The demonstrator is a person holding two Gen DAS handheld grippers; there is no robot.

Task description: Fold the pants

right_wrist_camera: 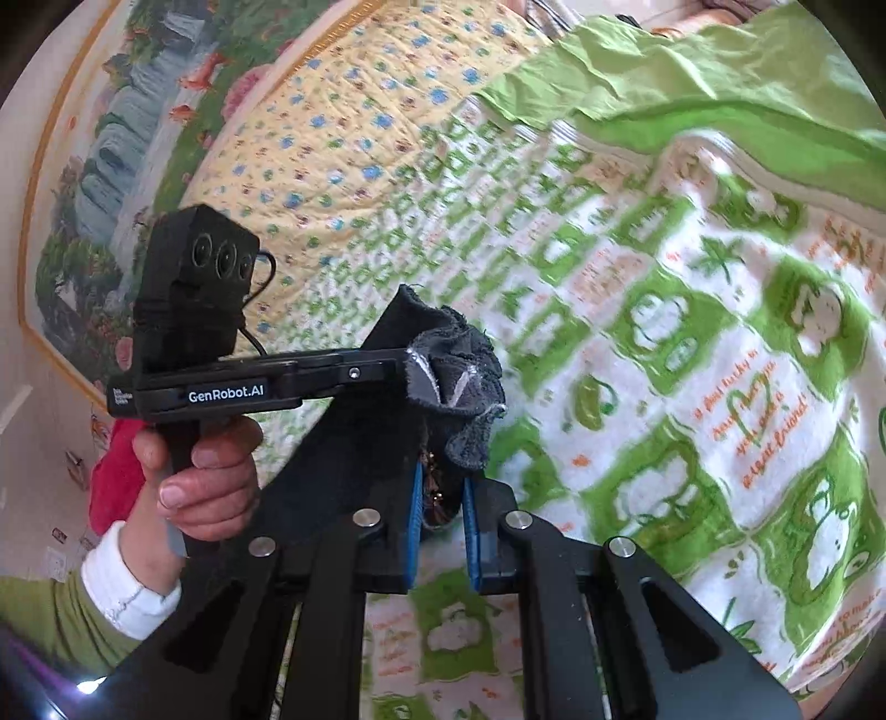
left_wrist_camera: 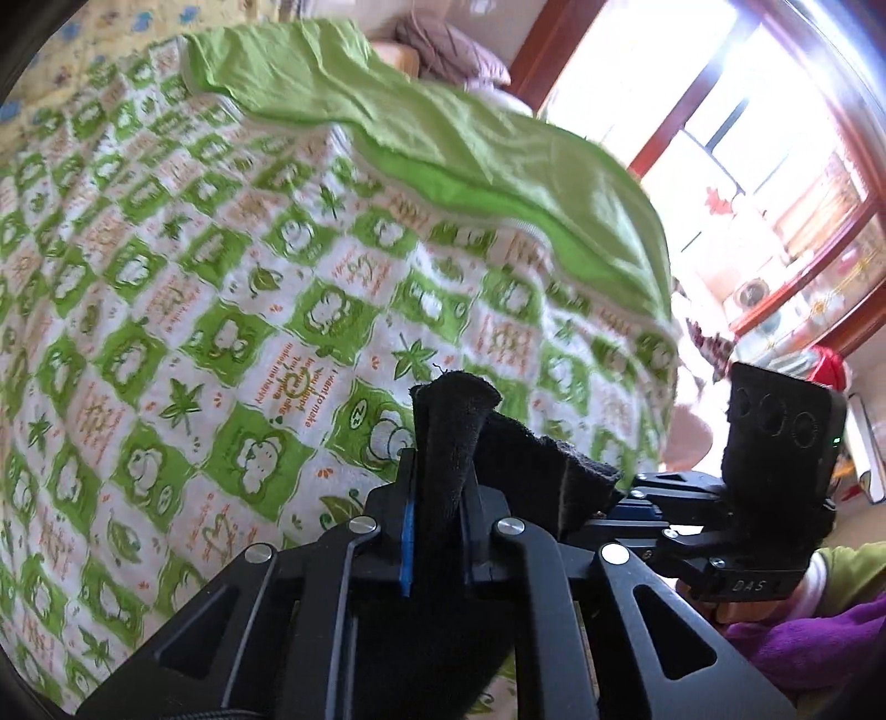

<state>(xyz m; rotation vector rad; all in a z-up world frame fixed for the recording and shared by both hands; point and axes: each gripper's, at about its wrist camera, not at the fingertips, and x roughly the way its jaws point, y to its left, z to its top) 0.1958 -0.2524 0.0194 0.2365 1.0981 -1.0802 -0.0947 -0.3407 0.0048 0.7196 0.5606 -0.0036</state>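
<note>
Sunlight pours through a big window (left_wrist_camera: 736,127) with red-brown frames, off past the bed's far side. Over the bed lies a blanket (left_wrist_camera: 183,310) of green and white checks, flat and wide — most of its surface is bare, so there is plenty of open room ahead of both hands. Along its far edge a plain green sheet (left_wrist_camera: 443,138) is turned back in a rumpled fold, and beyond that a yellow quilt (right_wrist_camera: 354,122) with blue flowers runs up to a painted landscape (right_wrist_camera: 105,183) on the wall. A mauve pillow (left_wrist_camera: 448,50) sits at the head end, near the window.

The pants (left_wrist_camera: 448,443) are black, bunched up and held above the blanket's near part, between the two tools. The left gripper (left_wrist_camera: 440,498) has its jaws nearly together on a narrow upright fold of the pants; the cloth peaks above the blue pads. The right gripper (right_wrist_camera: 443,487) is pinched tight on another bunch, whose frayed, gathered edge flops over just past its fingertips.

The two tools stand close, almost side by side — from the right camera the left hand (right_wrist_camera: 194,471) shows wrapped round its handle, a white cuff (right_wrist_camera: 127,587) and green sleeve (right_wrist_camera: 50,620) behind it. Purple cloth (left_wrist_camera: 814,642) lies low at the near right.
</note>
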